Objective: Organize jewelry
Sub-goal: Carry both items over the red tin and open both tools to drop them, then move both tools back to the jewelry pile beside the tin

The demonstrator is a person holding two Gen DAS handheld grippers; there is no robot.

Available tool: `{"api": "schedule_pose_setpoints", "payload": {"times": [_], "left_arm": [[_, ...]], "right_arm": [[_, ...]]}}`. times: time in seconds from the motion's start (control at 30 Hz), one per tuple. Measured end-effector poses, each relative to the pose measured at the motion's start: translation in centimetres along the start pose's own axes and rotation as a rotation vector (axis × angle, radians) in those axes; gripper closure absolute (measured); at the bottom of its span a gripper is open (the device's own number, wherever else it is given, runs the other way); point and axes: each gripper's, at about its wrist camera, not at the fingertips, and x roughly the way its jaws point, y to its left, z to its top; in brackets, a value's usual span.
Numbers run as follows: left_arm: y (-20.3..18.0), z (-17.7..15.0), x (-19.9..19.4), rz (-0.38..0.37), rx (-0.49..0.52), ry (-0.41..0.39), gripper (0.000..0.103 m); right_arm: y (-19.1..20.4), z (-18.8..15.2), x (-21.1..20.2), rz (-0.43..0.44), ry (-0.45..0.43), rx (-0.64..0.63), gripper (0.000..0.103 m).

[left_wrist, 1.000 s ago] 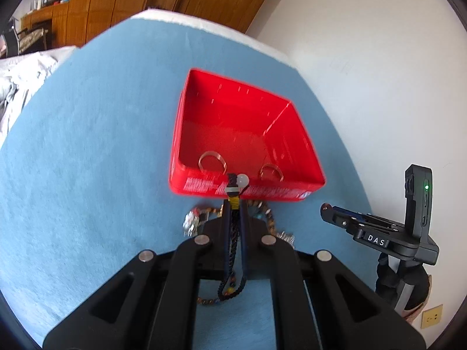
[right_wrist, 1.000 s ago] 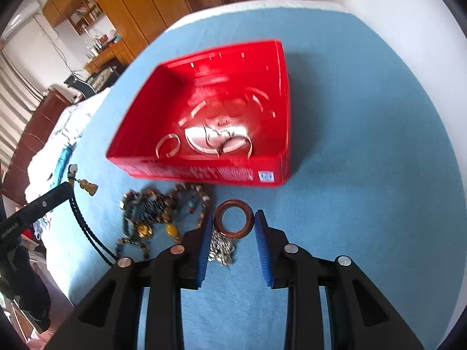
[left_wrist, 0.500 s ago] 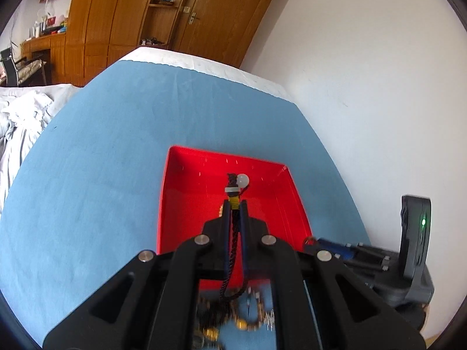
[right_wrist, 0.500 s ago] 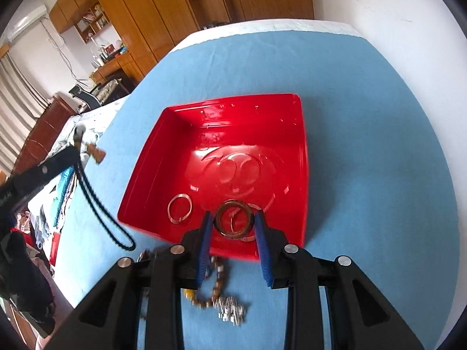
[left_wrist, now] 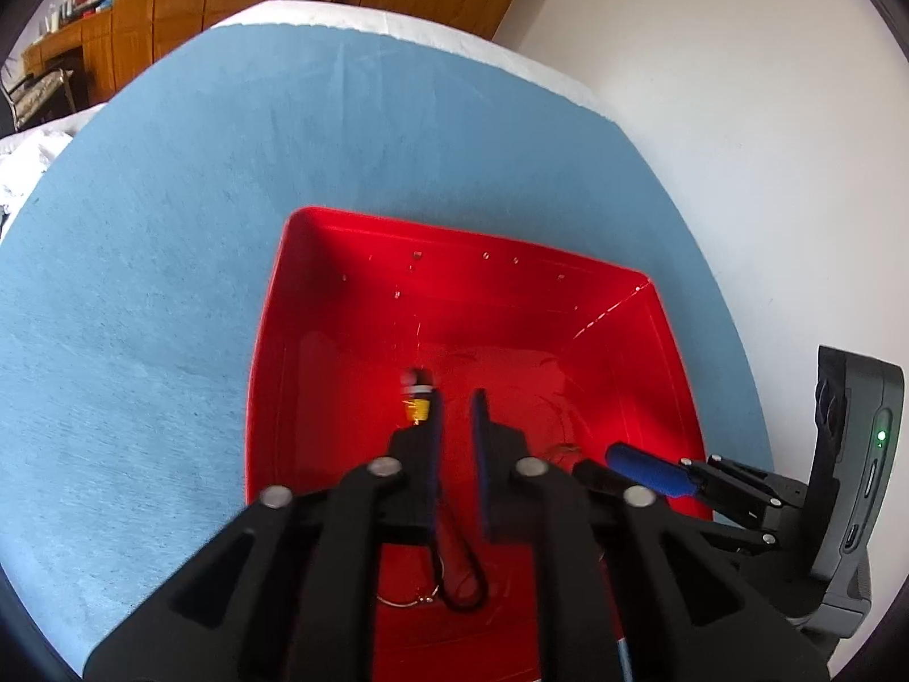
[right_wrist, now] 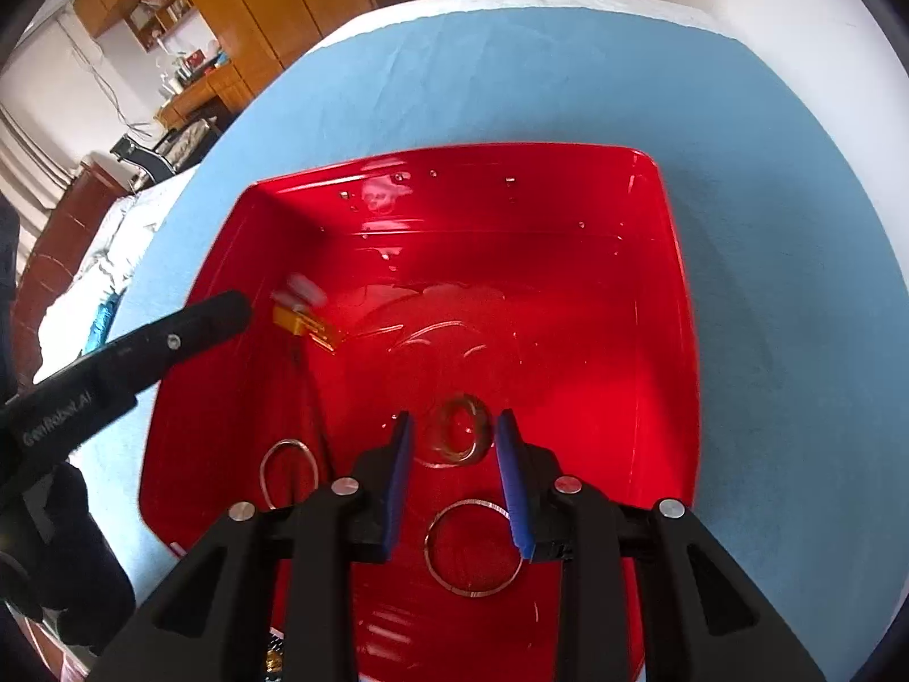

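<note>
Both tools hung over the red tray (right_wrist: 679, 307), which sat on the blue cloth (right_wrist: 795, 182). The left gripper (left_wrist: 454, 426) had its jaws parted, and the black cord necklace (left_wrist: 463, 579) looked to be dropping out of them: its yellow bead end (left_wrist: 417, 406) showed blurred just off the left pad at about 11 o'clock from the tips, with a loop of cord lying on the tray floor below. The right gripper (right_wrist: 454, 443) was open too, and the brown wooden ring (right_wrist: 460, 432) sat smeared with motion between its blue pads, apparently free of both and falling.

To do this release well, I would judge it best to hold both tools level over the middle of the tray until cord and ring have settled, then lift straight up so no pad drags the cord over the wall.

Two thin metal rings lay on the tray floor in the right view, one (right_wrist: 290, 474) at 9 o'clock from the fingertips, one larger (right_wrist: 474, 548) at 6 o'clock under them. Whether the cord touched the left pad I could not tell; blur hid it. The near wall of the tray was covered by the gripper bodies, and any jewelry left on the cloth behind it was out of sight.
</note>
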Motion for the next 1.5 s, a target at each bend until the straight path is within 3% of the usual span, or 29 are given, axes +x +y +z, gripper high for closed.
{"api": "schedule_pose_setpoints", "payload": {"times": [0.07,0.2,0.3,0.37,0.43,0.67,0.97,1.2,1.5], "left_arm": [[0.1,0.0,-0.1,0.003,-0.005,0.000,0.074],[0.5,-0.7,-1.1,0.006,-0.007,-0.009,0.072],[0.2,-1.6,-3.0,0.019,-0.006,-0.041,0.056],[0.1,-2.5,-4.7,0.032,0.013,-0.071,0.037],[0.1,-3.6,-6.3,0.055,0.027,-0.094,0.036],[0.8,-8.1,-10.7,0.150,0.045,-0.142,0.014],[1.8,-13.0,-12.8,0.197,0.041,-0.129,0.012],[3.0,-16.1,-11.7,0.198,0.014,-0.004,0.014],[3.2,-18.1,-10.6,0.198,0.017,0.040,0.014]], "right_arm": [[0.1,-0.1,0.0,0.004,-0.004,-0.002,0.071],[0.3,-0.7,-1.2,-0.002,-0.048,-0.013,0.070],[0.2,-1.5,-2.7,-0.010,-0.077,-0.020,0.059],[0.3,-2.3,-3.7,-0.009,-0.091,-0.022,0.058],[0.4,-3.1,-4.8,-0.011,-0.101,-0.028,0.057],[0.4,-7.0,-8.0,-0.011,-0.112,-0.030,0.057],[1.0,-11.8,-9.4,0.021,-0.078,-0.036,0.057],[1.3,-14.8,-9.2,0.020,-0.040,-0.040,0.057],[1.4,-16.7,-8.0,0.050,0.009,-0.040,0.057]]}}
